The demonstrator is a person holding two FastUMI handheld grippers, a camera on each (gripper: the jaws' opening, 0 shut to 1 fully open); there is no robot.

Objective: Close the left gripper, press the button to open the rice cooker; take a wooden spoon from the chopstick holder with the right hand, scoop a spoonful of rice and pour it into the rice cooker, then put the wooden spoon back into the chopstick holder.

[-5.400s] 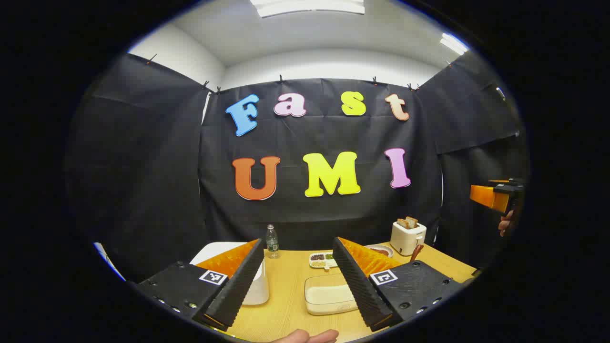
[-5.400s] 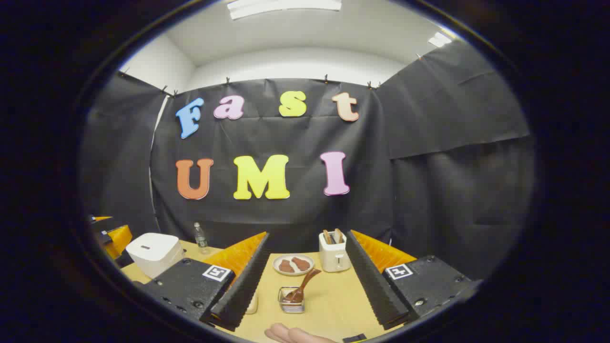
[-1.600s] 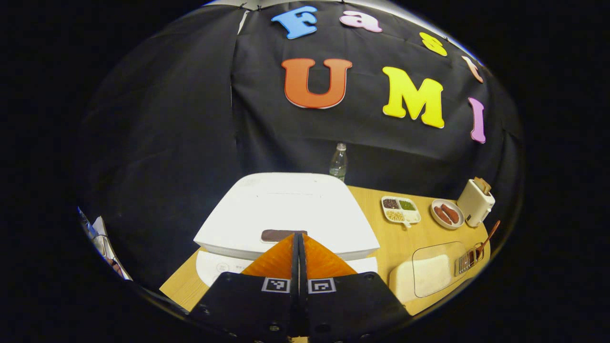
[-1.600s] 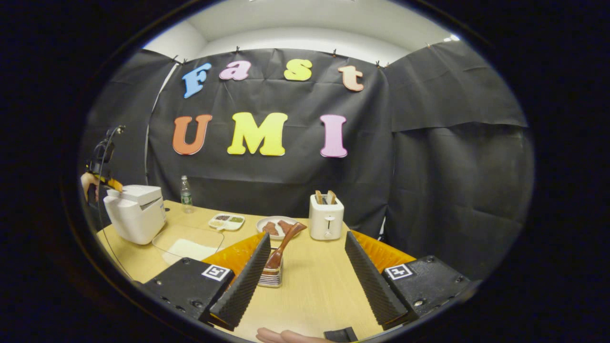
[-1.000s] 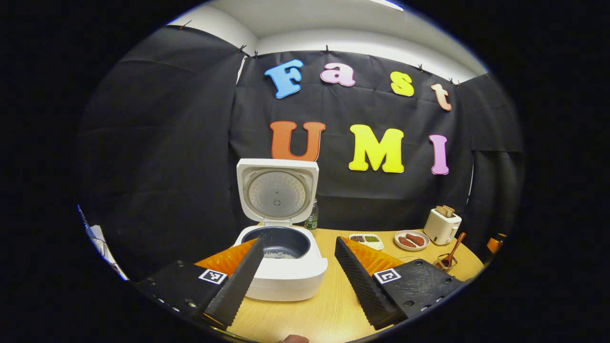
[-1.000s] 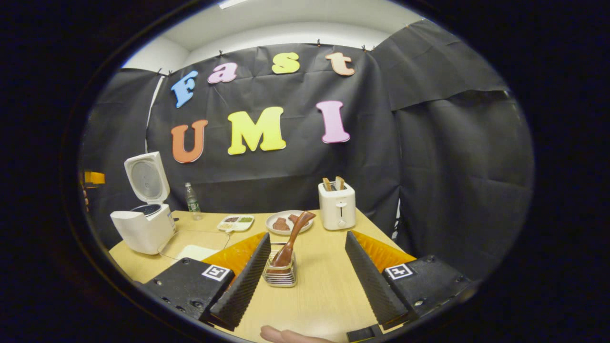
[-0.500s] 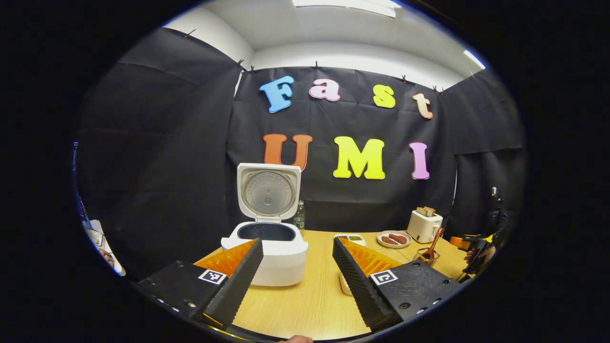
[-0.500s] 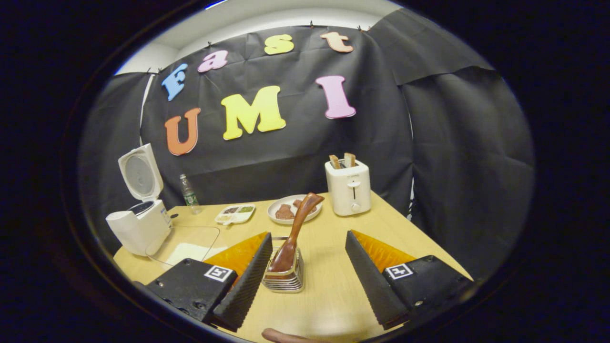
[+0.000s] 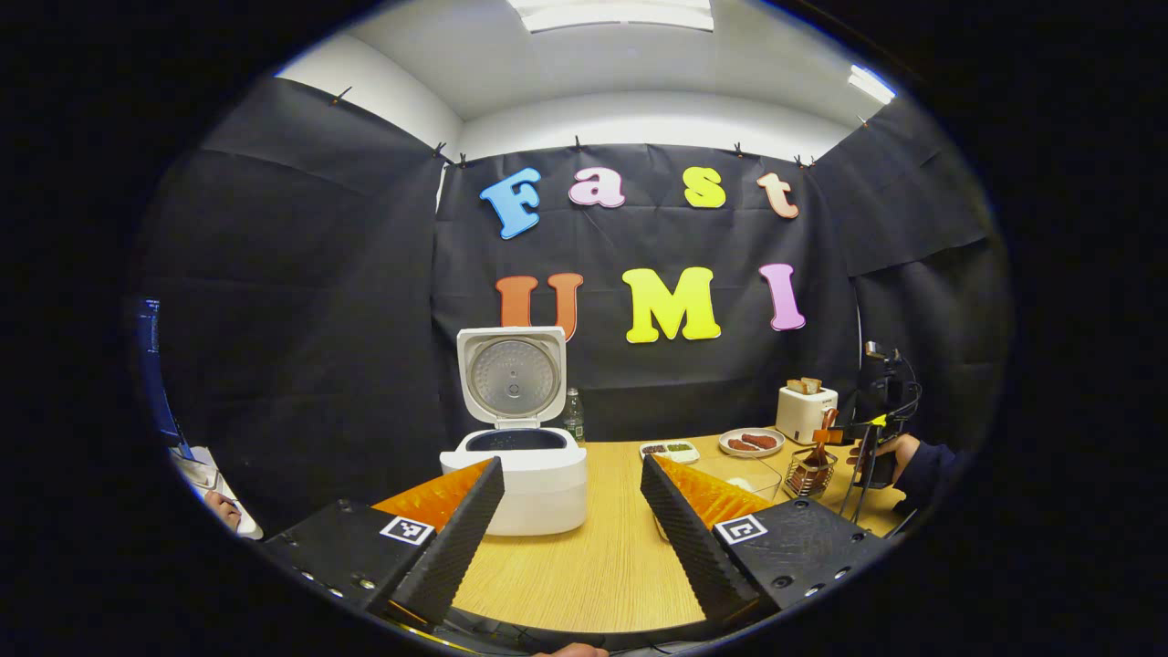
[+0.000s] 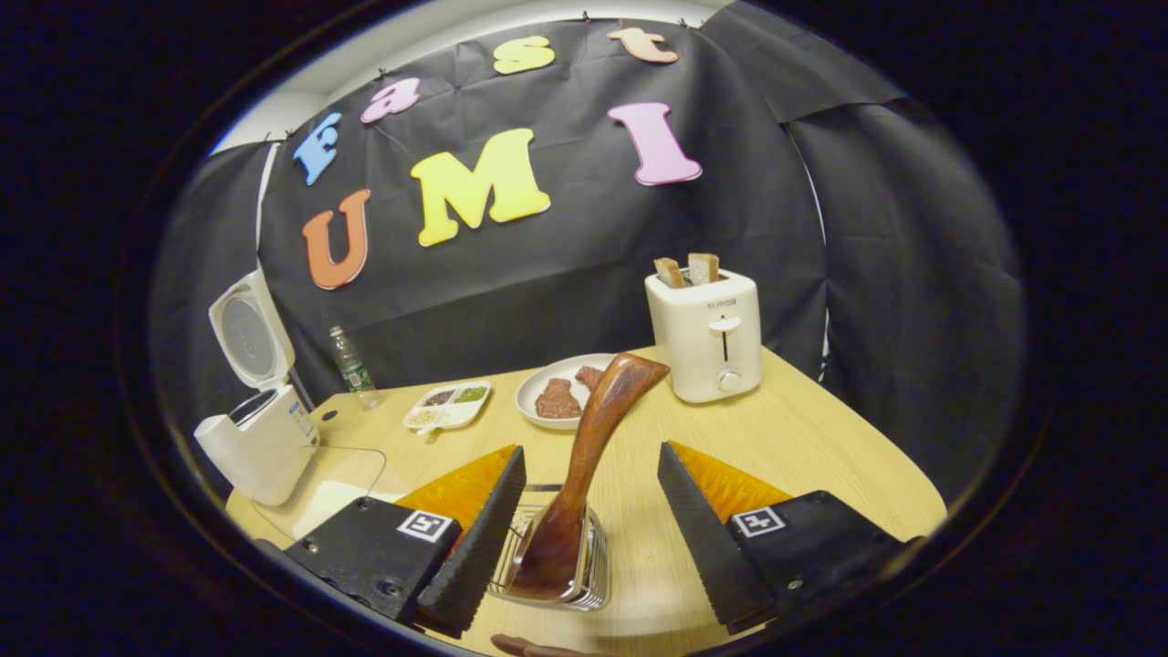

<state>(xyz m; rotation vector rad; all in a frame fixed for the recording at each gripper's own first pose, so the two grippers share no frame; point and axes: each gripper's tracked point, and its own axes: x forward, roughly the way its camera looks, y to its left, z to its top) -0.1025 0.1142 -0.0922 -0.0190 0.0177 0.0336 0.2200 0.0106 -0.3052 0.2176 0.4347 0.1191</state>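
Right gripper view: the right tongs (image 10: 584,538) stand wide apart and grip nothing, one finger on either side of the wooden spoon (image 10: 584,474), which leans in the wire chopstick holder (image 10: 598,557) on the worktop (image 10: 803,456). Behind it stands a toaster (image 10: 707,333). Left gripper view: the left tongs (image 9: 570,534) are likewise spread and empty, near the rice cooker (image 9: 525,474), whose lid (image 9: 511,374) stands upright and open.

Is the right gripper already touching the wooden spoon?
Apart. In the right gripper view the right gripper is open, and the wooden spoon stands between its fingers with table visible on both sides.
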